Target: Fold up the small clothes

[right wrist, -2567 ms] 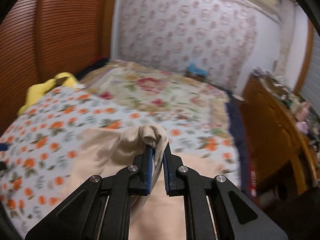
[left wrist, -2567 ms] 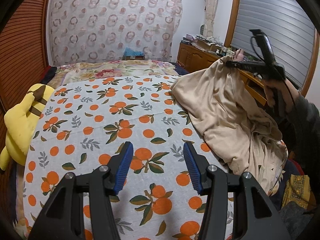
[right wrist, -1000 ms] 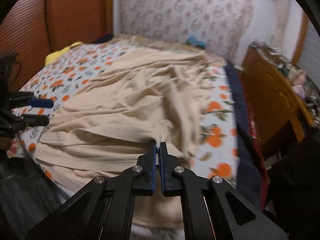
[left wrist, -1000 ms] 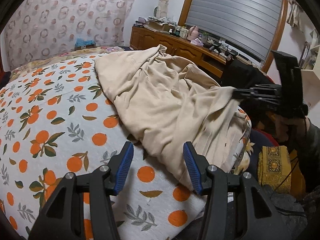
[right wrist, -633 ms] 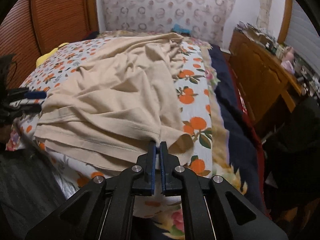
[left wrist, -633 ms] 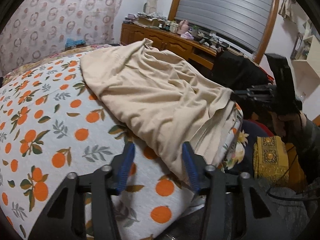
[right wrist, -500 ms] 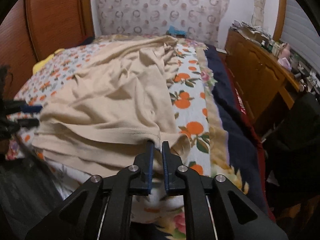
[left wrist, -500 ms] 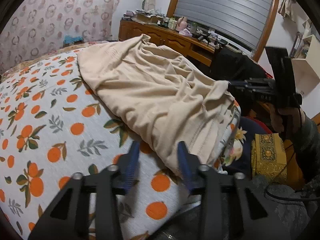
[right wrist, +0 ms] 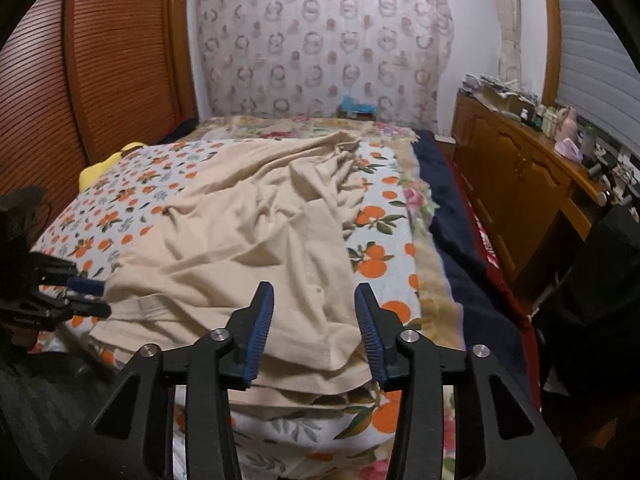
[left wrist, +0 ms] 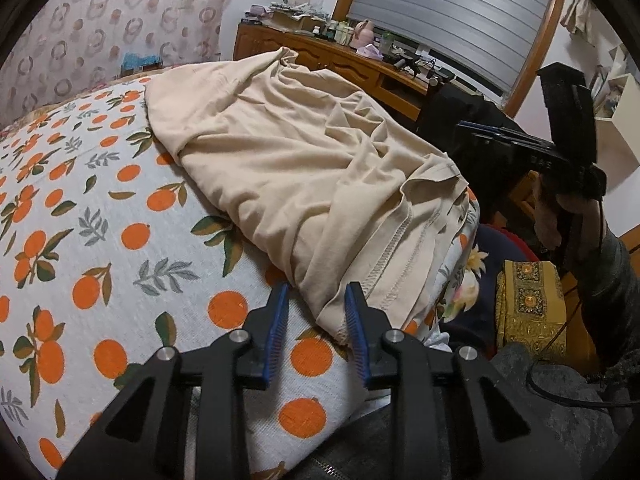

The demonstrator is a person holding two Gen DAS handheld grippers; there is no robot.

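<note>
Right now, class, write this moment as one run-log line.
task: fold | beige garment: crumpled on orange-print bedspread | left gripper: closing at hem corner, no grip | right gripper: opening, released

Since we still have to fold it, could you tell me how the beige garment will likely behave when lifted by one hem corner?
The beige garment lies rumpled in soft creases, so it is probably floppy and would drape. It looks thin, likely light. Its hem overhangs the bed edge, so it might slide off.

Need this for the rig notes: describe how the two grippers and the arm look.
Both grippers, left and right, are black, with silver bolts and ribbed blue pads lining the jaws. A black cable trails beneath the right one, held by an arm in a dark grey sleeve.
</note>
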